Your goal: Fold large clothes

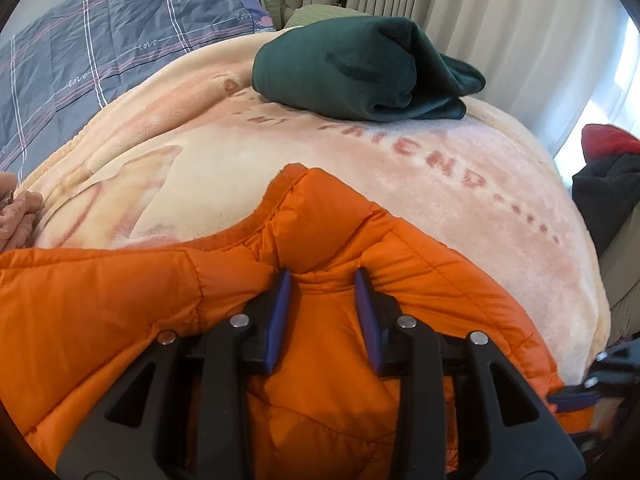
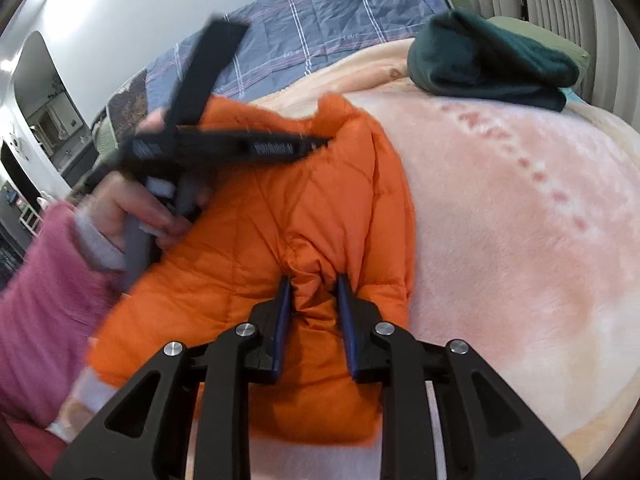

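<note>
- While the pink blanket [image 1: 400,168] carries everything, the orange puffer jacket [image 2: 288,208] lies along its near side, long axis running left to right.
- The left gripper [image 1: 323,276] pinches a padded ridge near the collar.
- The right gripper [image 2: 312,280] clamps bunched fabric at the jacket's near end.

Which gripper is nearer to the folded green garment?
Left. The left gripper grips the orange jacket at its far edge, facing the green garment; the right gripper grips the jacket's near end.
</note>
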{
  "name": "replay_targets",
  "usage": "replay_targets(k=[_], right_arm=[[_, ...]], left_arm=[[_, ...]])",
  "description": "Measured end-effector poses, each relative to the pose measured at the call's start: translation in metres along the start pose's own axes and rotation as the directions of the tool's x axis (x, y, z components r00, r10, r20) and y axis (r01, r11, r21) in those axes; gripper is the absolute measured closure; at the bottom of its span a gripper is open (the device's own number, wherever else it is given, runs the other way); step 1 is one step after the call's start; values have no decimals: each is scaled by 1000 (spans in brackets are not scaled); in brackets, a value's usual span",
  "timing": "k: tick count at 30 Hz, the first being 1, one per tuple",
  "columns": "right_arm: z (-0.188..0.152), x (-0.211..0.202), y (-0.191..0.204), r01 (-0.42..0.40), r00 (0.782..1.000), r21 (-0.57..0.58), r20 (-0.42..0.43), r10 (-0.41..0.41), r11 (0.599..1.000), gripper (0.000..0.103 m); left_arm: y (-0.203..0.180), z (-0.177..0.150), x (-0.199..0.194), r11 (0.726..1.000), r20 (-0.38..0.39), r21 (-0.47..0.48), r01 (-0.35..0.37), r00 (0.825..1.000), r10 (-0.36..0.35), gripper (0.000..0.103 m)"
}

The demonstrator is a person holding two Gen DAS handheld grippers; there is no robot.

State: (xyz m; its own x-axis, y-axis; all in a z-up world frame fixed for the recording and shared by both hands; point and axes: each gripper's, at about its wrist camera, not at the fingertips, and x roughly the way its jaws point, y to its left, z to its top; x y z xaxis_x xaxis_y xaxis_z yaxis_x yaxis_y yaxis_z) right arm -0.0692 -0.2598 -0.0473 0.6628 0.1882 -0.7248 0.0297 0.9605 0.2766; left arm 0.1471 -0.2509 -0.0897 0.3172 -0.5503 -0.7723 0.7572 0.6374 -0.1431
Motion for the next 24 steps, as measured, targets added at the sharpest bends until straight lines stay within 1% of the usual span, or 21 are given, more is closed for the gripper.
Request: replay_targets(k=[2,5,7,8,9,10,12,13,14,15,16,17,18,19,20,22,24], right_arm=[[15,-21,3,-39,997,-14,73,40,999,80],[35,-24,7,-75,990,-27,116,78,997,80],[47,-3,5,-49,994,-23,101,51,999,80],[49,20,0,1,998,-12,58,0,1000,82],[46,36,-6,17,1000,1,22,-17,1000,83],[40,54,-15,-19,1000,28,-10,19,999,83],[34,63,-28,-77,997,92,-18,79,993,83],[33,61,-30,-79,997,103,-16,81,992,83],[32,60,-29,-69,997,92,-15,70,993,84],[30,59,-25,-48,999,60,-14,48,997,83],[30,59,-23,-37,999,44,-13,38,998,83],[29,59,-20,-25,1000,27,-12,26,999,83],[28,60,-19,-20,1000,22,-12,21,1000,83],[28,60,-19,-17,1000,18,-10,17,1000,83],[27,60,-18,-14,1000,15,-6,15,1000,83],[24,60,-16,-6,1000,2,8,6,1000,83],[23,61,-10,25,999,-23,20,-25,999,84]], left_arm=[[3,1,-3,1000,1,-21,19,1000,-19,69],[2,3,-5,1000,-3,-21,22,1000,-22,70],[2,4,-7,1000,-4,-19,20,1000,-20,70],[3,5,-9,1000,0,-22,22,1000,-22,70],[4,5,-13,999,6,-28,23,1000,-23,69],[6,5,-18,999,15,-37,22,1000,-21,69],[18,5,-41,995,87,-92,28,996,-20,69],[25,3,-57,993,134,-112,31,991,-16,69],[31,2,-72,993,175,-113,23,985,-3,69],[40,-1,-88,994,209,-106,-20,977,42,69],[49,-4,-98,992,220,-110,-67,971,90,70],[59,-7,-104,987,214,-120,-102,969,126,71],[75,-13,-105,981,187,-144,-128,970,154,73],[89,-21,-101,976,156,-170,-135,974,162,82],[102,-31,-91,974,123,-189,-125,981,150,85],[110,-48,-73,974,96,-201,-103,988,124,86],[107,-58,-60,975,108,-185,-126,983,148,86]])
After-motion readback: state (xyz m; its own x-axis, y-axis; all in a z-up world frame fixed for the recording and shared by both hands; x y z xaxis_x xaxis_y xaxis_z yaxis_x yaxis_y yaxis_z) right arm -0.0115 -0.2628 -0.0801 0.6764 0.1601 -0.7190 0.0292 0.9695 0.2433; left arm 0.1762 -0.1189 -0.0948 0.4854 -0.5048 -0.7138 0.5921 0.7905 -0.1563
